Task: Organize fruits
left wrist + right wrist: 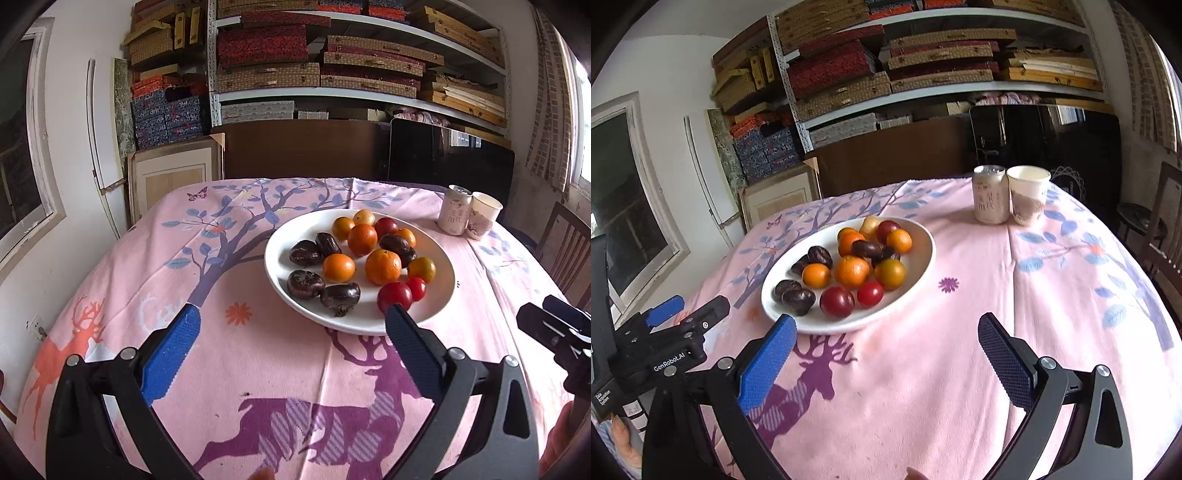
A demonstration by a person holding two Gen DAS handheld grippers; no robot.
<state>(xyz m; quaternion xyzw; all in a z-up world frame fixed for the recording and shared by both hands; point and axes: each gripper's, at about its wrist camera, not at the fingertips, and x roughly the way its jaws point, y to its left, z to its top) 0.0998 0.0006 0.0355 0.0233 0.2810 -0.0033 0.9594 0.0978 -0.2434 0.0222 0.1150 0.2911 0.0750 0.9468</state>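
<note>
- The fruits are gathered on one white plate [280, 273], seen right of centre in the left wrist view and left of centre in the right wrist view; it rests on a bench covered by a pink deer-print cloth [258, 369].
- On the plate, the fruit is loosely sorted by kind: dark chestnut-like fruits [306, 283] are grouped toward its left side, oranges [383, 266] through the middle, and red tomatoes [394, 296] at the near right edge. This is judged to be an arrangement close to finished, though a few dark pieces lie mixed among the oranges.
- A drink can [455, 214] and a paper cup [484, 214] are set touching each other at the upper right, well apart from the plate, presumably to be kept out of the working area.
- The left claw [293, 321] is spread wide with nothing between its pads; its right finger overlaps the near rim of the plate in the picture, but contact cannot be told.
- The right claw [886, 332] is likewise spread wide and empty, its blue finger [768, 365] lying just before the plate's near rim.
- Both claws are tilted downward toward the bench, held side by side short of the plate; each appears at the edge of the other's view.
</note>
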